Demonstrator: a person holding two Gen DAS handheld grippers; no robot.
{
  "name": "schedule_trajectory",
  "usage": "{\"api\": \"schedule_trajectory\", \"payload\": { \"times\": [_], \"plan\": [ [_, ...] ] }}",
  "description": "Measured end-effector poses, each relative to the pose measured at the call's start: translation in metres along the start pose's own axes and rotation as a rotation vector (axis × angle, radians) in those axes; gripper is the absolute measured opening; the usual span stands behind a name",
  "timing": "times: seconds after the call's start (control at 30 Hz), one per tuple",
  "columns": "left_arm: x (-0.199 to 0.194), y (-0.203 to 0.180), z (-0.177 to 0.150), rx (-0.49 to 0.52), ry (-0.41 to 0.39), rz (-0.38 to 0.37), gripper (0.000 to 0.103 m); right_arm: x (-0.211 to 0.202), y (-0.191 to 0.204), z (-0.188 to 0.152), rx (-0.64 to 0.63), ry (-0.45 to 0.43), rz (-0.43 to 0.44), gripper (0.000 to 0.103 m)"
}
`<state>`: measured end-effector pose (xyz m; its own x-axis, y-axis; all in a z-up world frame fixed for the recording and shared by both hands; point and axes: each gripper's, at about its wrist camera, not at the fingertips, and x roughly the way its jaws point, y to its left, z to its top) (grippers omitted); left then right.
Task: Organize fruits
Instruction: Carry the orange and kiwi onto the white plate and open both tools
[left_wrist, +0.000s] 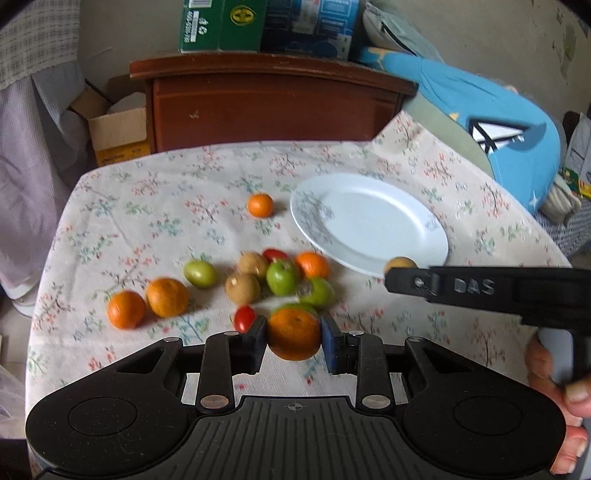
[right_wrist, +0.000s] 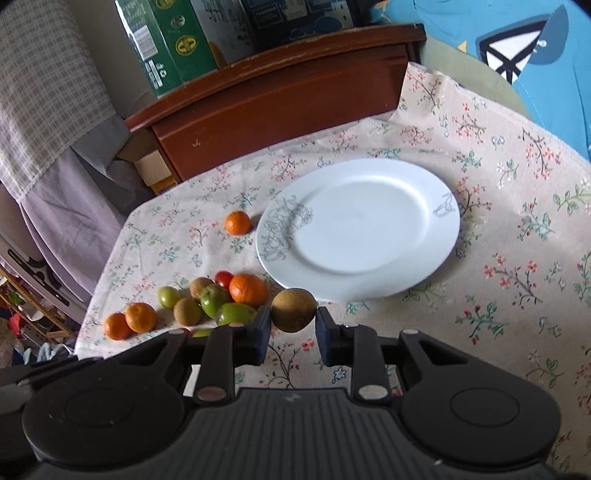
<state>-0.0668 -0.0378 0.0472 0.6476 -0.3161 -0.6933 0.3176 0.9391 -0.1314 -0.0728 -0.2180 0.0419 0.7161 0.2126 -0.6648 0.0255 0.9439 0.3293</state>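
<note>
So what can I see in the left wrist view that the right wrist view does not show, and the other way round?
Only the left wrist view shows the left tongs shut on an orange, the hand gripping the other tool's handle, and a cherry tomato near the tongs.

Only the right wrist view shows the right tongs head-on, shut on a brown fruit.

Both show the empty white plate, the lone orange beside it, the fruit cluster and the floral tablecloth.

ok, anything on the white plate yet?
No. The white plate is bare in the right wrist view; only its near rim is hidden behind the brown fruit gripped by the right gripper.
</note>
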Motion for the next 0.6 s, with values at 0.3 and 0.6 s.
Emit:
{"api": "schedule_trajectory", "payload": {
  "times": [0.3, 0.6],
  "plan": [
    [0.008, -0.002, 0.026, 0.037, -0.012, -0.012, 0.028, -0.014, 0.0, 0.026, -0.091, 0.007, 0.03, 0.026],
    [0.025, -0.005, 0.054, 0.046, 0.015, -0.097, 0.028, 0.0, -0.035, 0.046, 0.08, 0.038, 0.018, 0.026]
  ]
}}
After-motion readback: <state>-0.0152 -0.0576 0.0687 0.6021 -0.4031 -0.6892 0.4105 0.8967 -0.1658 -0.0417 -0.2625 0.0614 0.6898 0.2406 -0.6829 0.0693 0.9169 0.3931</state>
